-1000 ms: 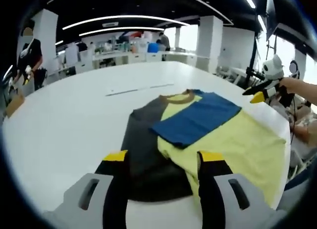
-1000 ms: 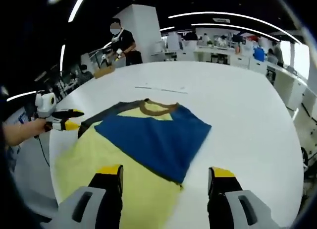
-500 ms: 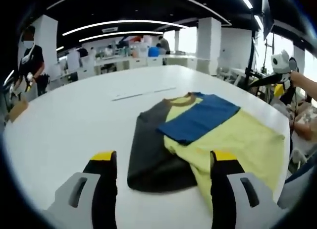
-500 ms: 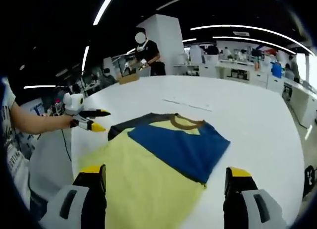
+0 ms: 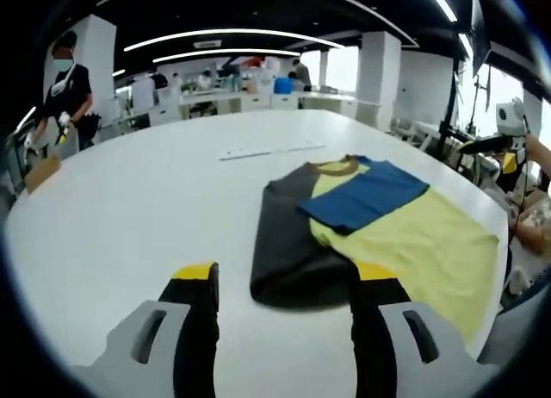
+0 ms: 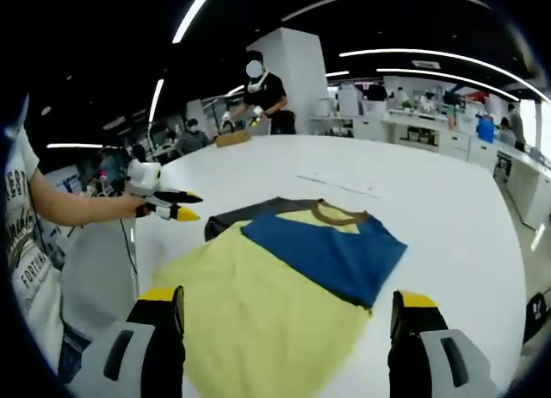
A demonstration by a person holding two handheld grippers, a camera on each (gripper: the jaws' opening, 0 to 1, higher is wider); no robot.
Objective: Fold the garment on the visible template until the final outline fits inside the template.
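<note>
Meanwhile, a half-folded shirt lay flat on the white counter

Left tongs [image 5: 281, 282] stood spread wide, yellow-tipped black jaws empty, hovering above the near edge of the broad white counter [image 5: 129, 200]. Just beyond them lay the yellow, blue and dark-grey cloth T-shirt with a brown collar [image 5: 370, 234], flat on the counter, its blue sleeve folded across the yellow body and the dark-grey part toward the left of that view. Right tongs [image 6: 288, 301] were likewise spread and empty, held over the shirt's yellow hem. In the right gripper view the left tongs appeared at the left, held by a bare-armed hand [image 6: 133, 206] off the shirt's edge. A person in black [image 5: 65, 88] stood at the counter's far side beside a brown cardboard box [image 5: 41, 170]. A thin pale strip [image 5: 271, 150] lay on the counter beyond the collar.
</note>
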